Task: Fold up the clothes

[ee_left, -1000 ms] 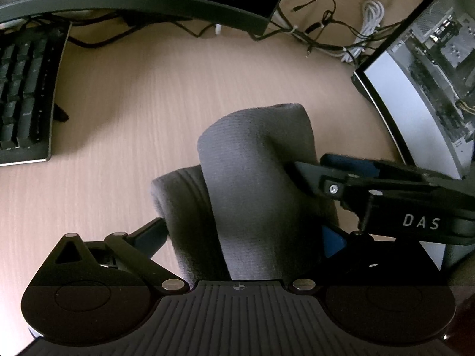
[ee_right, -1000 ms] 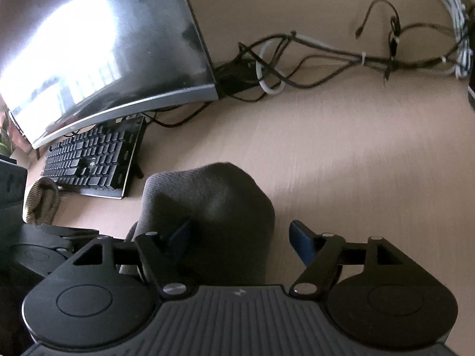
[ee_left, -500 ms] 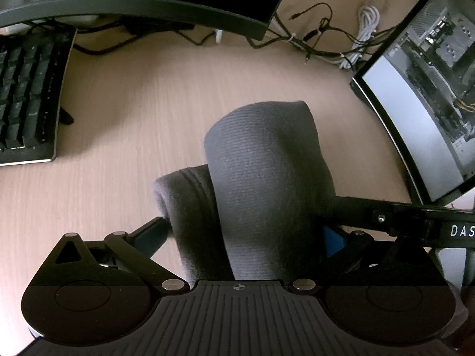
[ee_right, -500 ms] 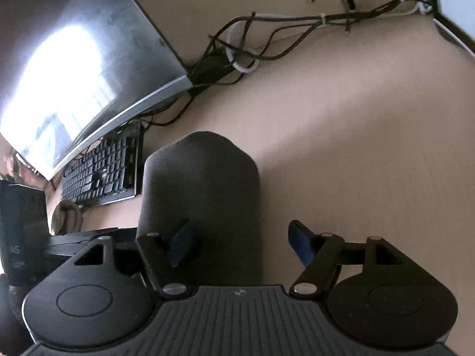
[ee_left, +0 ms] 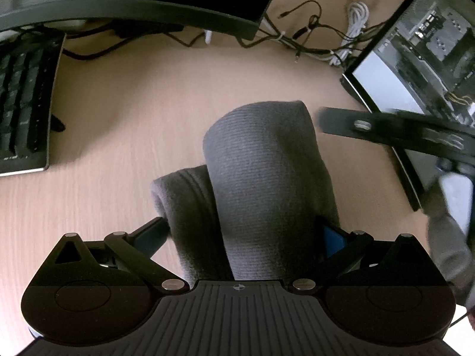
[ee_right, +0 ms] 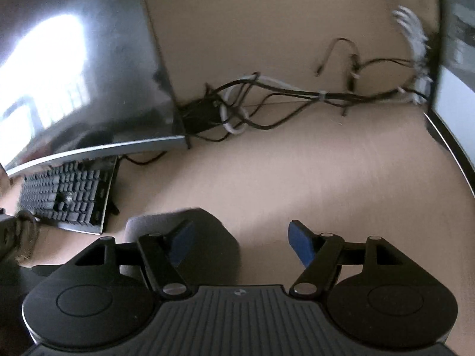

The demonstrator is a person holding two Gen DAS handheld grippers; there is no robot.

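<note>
A grey knit garment (ee_left: pixel 267 172), folded over itself, lies on the wooden desk (ee_left: pixel 133 118). My left gripper (ee_left: pixel 246 231) has its jaws wide apart around the garment's near end, one blue pad at each side. My right gripper (ee_right: pixel 240 243) is open and empty; the garment (ee_right: pixel 213 237) sits low at its left, behind the left finger. The right gripper also shows in the left wrist view (ee_left: pixel 394 130), blurred, lifted to the right of the garment.
A curved monitor (ee_right: pixel 74 74) and black keyboard (ee_right: pixel 65 198) stand at the left. A tangle of cables (ee_right: pixel 282 98) runs along the back. A second screen (ee_left: pixel 415 59) stands at the right. A striped item (ee_right: pixel 26 237) lies beside the keyboard.
My right gripper has drawn back and up, away from the garment, which has slid out from between its fingers. The left gripper stays around the garment's near end.
</note>
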